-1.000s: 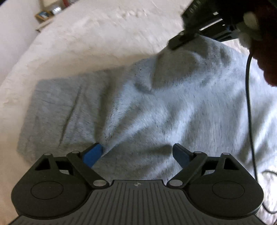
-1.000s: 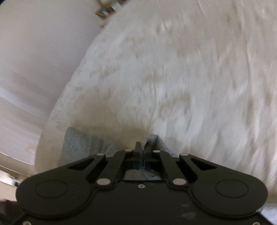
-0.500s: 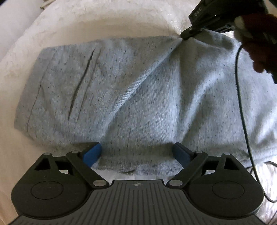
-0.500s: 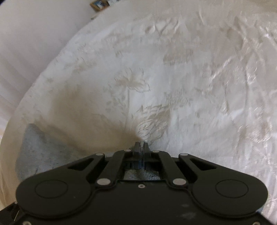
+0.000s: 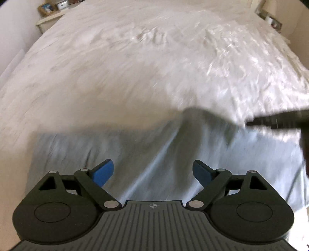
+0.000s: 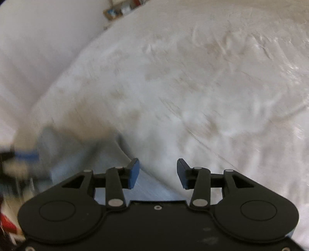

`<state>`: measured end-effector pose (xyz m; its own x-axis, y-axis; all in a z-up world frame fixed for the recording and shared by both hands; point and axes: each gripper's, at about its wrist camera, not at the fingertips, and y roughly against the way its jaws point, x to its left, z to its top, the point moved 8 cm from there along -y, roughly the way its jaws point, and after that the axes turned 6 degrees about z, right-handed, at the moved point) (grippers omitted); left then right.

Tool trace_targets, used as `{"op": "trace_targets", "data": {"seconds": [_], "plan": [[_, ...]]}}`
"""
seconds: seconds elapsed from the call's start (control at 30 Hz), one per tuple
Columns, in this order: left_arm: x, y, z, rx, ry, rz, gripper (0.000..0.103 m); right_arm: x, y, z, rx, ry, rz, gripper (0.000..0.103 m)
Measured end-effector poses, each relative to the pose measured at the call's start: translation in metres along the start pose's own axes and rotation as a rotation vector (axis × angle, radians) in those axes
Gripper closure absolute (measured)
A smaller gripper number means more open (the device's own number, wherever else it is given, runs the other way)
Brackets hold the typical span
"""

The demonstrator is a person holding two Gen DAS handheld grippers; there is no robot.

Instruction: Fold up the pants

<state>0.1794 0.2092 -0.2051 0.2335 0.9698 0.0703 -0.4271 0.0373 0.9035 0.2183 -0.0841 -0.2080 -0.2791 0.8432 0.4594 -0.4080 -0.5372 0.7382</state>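
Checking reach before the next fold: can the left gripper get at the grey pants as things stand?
Probably yes: the left gripper is open with the grey pants lying directly ahead on the bed, nothing between them.

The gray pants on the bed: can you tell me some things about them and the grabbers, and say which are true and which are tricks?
1. The gray pants lie on a white bed cover. True.
2. The left gripper is squeezing the pants. False: its blue fingers stand wide apart with nothing between them.
3. The right gripper is open. True: there is a clear gap between its fingers.
4. The pants are red. False: they are gray.
5. A small wooden picture frame sits beyond the bed's far left corner. True.
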Motion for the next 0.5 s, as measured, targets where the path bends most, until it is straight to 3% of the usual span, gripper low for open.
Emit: {"op": "trace_targets", "data": {"seconds": [0.1, 0.17, 0.2, 0.37, 0.5], "plan": [[-0.02, -0.015, 0.021, -0.005, -0.019, -0.033, 0.014, -0.017, 0.002, -0.017, 0.053, 0.024, -0.011, 0.058], [-0.032, -0.025, 0.036, -0.007, -0.026, -0.05, 0.014, -0.017, 0.001, -0.028, 0.086, 0.047, 0.006, 0.089], [-0.038, -0.03, 0.043, -0.006, -0.028, -0.05, 0.014, -0.015, 0.0, -0.031, 0.1, 0.058, 0.023, 0.098], [-0.065, -0.05, 0.076, -0.013, -0.056, -0.049, 0.013, 0.008, 0.011, -0.044, 0.091, 0.205, 0.025, 0.099], [-0.085, -0.073, 0.085, 0.021, -0.119, -0.03, 0.013, 0.022, 0.015, -0.055, 0.1, 0.223, 0.054, 0.099]]}}
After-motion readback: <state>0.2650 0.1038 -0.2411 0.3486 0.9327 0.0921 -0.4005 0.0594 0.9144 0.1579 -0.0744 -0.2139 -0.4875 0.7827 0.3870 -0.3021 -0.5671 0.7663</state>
